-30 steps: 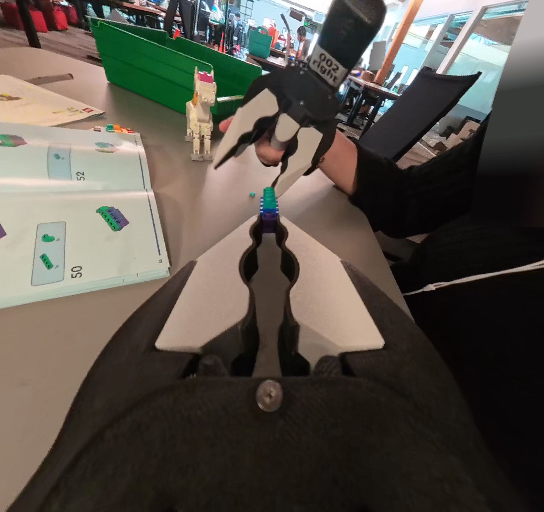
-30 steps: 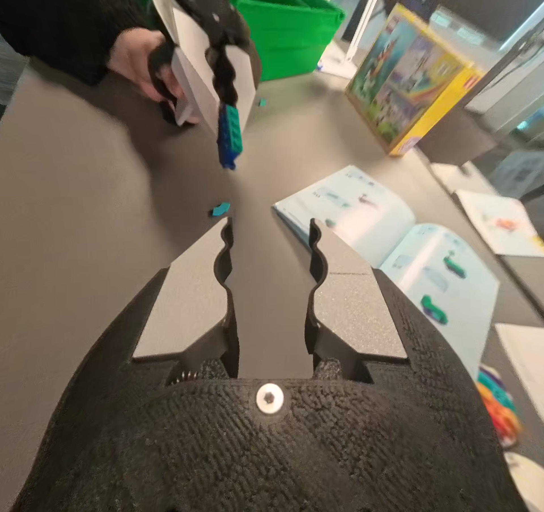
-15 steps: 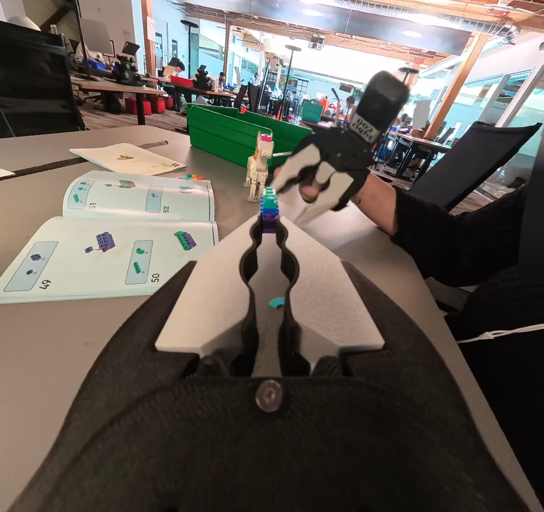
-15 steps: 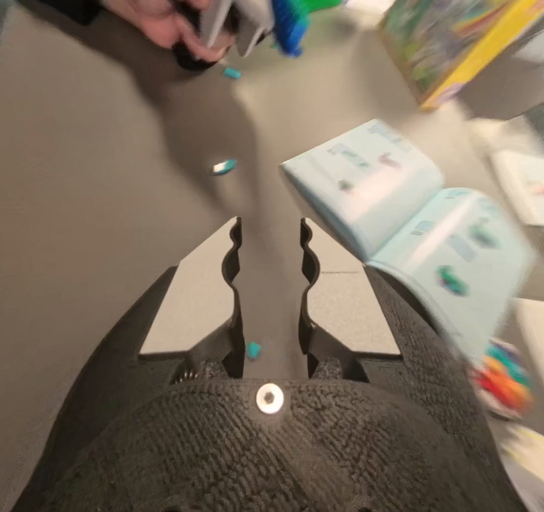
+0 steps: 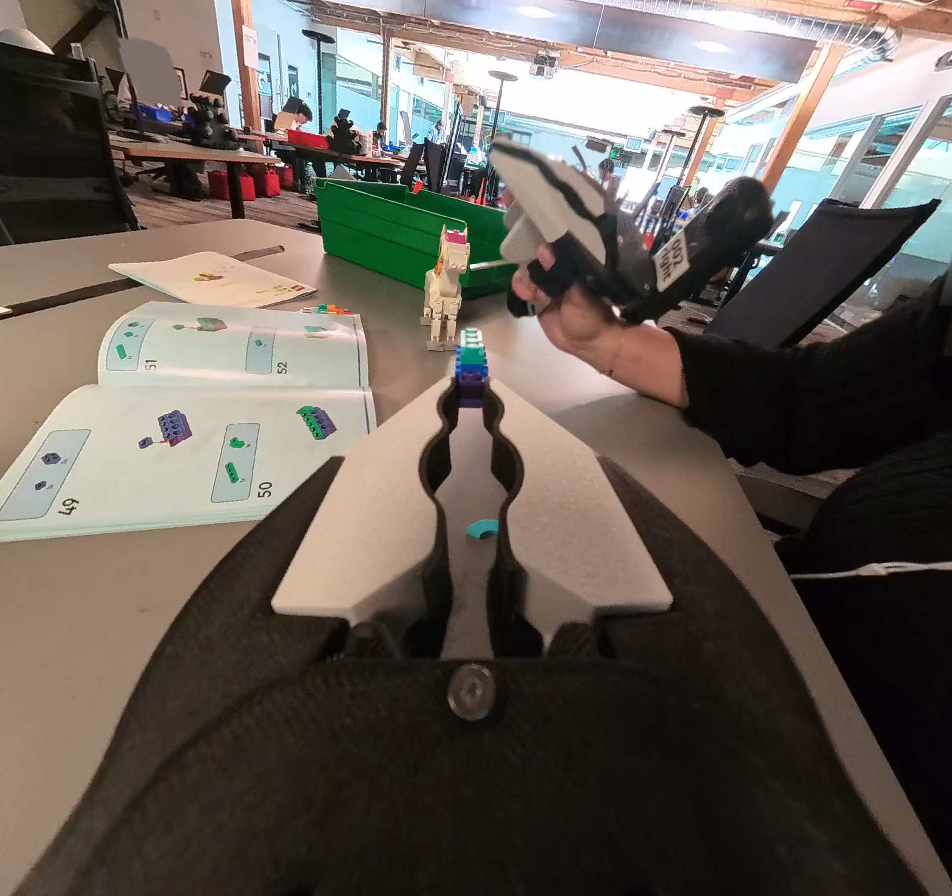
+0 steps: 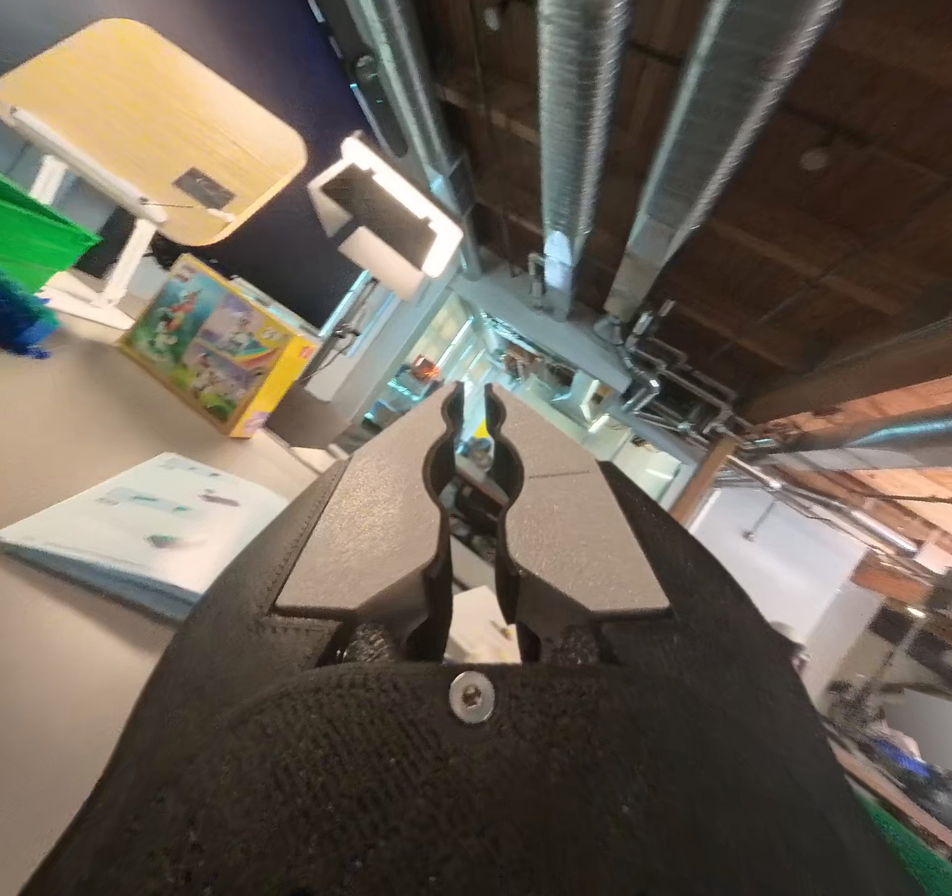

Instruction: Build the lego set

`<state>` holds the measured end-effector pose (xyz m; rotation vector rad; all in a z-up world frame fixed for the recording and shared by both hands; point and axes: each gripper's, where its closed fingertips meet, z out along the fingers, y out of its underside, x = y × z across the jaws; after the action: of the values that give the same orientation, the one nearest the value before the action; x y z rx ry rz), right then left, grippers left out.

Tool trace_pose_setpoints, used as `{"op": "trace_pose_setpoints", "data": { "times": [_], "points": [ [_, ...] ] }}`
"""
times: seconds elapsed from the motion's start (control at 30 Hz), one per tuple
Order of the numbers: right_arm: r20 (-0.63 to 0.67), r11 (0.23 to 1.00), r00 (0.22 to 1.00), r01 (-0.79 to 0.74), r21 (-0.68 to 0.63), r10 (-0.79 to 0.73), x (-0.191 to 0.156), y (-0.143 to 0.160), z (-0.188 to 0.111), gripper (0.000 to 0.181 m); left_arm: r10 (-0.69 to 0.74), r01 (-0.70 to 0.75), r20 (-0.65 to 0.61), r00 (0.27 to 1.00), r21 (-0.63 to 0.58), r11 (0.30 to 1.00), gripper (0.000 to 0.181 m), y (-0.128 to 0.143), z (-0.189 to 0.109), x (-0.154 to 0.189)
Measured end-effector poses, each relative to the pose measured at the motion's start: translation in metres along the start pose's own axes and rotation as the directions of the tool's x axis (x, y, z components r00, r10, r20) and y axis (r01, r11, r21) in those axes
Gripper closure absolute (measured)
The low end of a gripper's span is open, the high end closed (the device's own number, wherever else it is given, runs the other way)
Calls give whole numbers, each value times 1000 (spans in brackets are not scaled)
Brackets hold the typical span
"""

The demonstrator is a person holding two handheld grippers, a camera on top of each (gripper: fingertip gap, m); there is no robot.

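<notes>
My left gripper point(image 5: 471, 387) is shut on a small brick stack point(image 5: 471, 356), purple at the bottom, then blue, then teal, held above the grey table point(image 5: 129, 639). A small teal curved piece point(image 5: 482, 529) lies on the table below my fingers. My right gripper point(image 5: 507, 171) is raised at the right, tilted up and away from the stack. In the right wrist view it point(image 6: 474, 392) points at the ceiling, jaws almost together with nothing between them. The stack shows blurred at that view's left edge point(image 6: 20, 325).
An open instruction booklet point(image 5: 206, 408) lies at the left, with a second booklet point(image 5: 211, 279) and small coloured pieces point(image 5: 329, 310) behind it. A white brick animal point(image 5: 445, 289) stands before a green bin point(image 5: 407, 233). The yellow set box point(image 6: 216, 351) stands on the table. One gripper's finger ends stand about 20 cm off the other's. The right gripper is farther from the small teal curved piece point(image 5: 482, 529), some 25 cm, than the left, some 10 cm.
My right gripper has lifted off the table, swung up to point at the ceiling, and its jaws have narrowed. My left gripper still holds the stack and has levelled out.
</notes>
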<state>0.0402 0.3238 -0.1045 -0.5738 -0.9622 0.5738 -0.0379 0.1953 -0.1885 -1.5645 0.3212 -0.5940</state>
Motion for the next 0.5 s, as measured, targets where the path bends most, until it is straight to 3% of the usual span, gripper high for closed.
{"op": "trace_pose_setpoints", "data": {
  "times": [0.23,0.37,0.5],
  "points": [
    [246,996,969,56,-69,-38,-78,23,9,179,43,-43,-23,999,-20,999,174,3,2,7],
    [273,994,961,73,-87,-46,-86,30,9,180,58,-58,-26,998,-26,998,174,4,3,9],
    [386,993,915,-94,-71,114,-98,20,3,178,54,-55,-26,998,-22,998,174,3,2,9]
  ]
}}
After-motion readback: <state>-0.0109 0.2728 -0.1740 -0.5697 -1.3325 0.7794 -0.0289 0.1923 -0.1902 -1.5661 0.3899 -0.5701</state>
